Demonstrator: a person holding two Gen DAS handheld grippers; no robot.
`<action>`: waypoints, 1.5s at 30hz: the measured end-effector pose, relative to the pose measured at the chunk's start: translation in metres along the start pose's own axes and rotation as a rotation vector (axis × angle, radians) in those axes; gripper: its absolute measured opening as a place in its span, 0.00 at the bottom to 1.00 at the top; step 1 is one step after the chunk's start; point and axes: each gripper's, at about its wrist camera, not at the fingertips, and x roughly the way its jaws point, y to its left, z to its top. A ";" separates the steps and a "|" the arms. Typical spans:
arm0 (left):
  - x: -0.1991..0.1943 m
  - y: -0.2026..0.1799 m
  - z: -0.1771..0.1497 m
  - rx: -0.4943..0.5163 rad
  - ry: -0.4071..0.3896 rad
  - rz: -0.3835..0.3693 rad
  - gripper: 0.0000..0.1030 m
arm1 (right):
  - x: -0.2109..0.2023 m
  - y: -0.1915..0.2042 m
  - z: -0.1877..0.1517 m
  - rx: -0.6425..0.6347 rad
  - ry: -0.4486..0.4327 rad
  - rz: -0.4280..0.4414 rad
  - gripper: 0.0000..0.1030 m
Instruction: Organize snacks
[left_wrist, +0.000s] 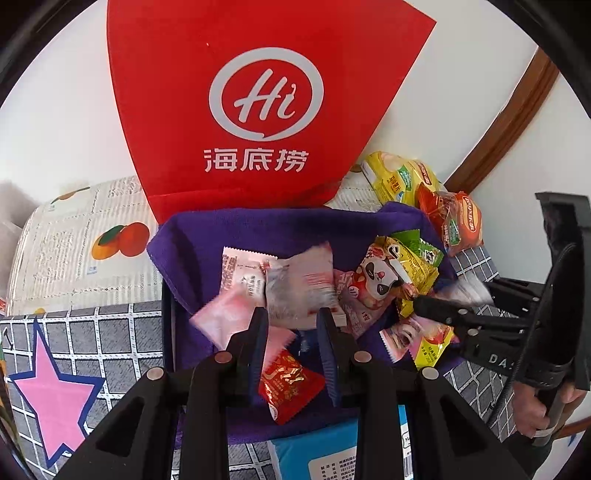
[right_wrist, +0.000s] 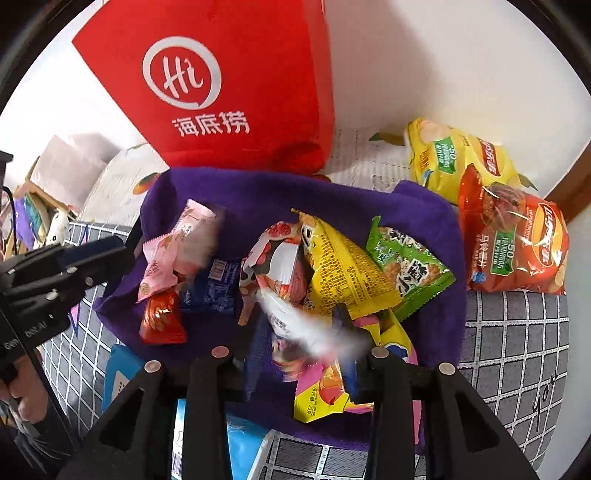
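Both grippers, left gripper (left_wrist: 293, 325) and right gripper (right_wrist: 303, 332), each pinch 1 blurry snack packet, while many snacks still lie on the purple cloth (right_wrist: 258, 192), so most sorting is left.

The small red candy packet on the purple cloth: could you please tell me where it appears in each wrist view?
Left wrist view: the small red candy packet lies low at center, on the purple cloth.
Right wrist view: it lies left of center, near the cloth's left edge.
Shared landmark: the red Hi bag standing behind the cloth.

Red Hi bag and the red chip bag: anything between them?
Yes: yellow chip bag lies between red Hi bag and red chip bag, clearest in right wrist view.
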 end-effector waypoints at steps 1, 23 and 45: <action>0.001 0.000 0.000 0.000 0.001 0.000 0.25 | -0.002 0.000 0.001 0.002 -0.011 -0.003 0.36; -0.024 -0.009 0.000 0.038 -0.026 -0.050 0.25 | -0.047 -0.008 -0.036 -0.150 -0.042 -0.082 0.36; -0.053 -0.009 -0.002 0.039 -0.073 -0.094 0.25 | -0.024 0.008 -0.062 -0.007 -0.089 0.103 0.06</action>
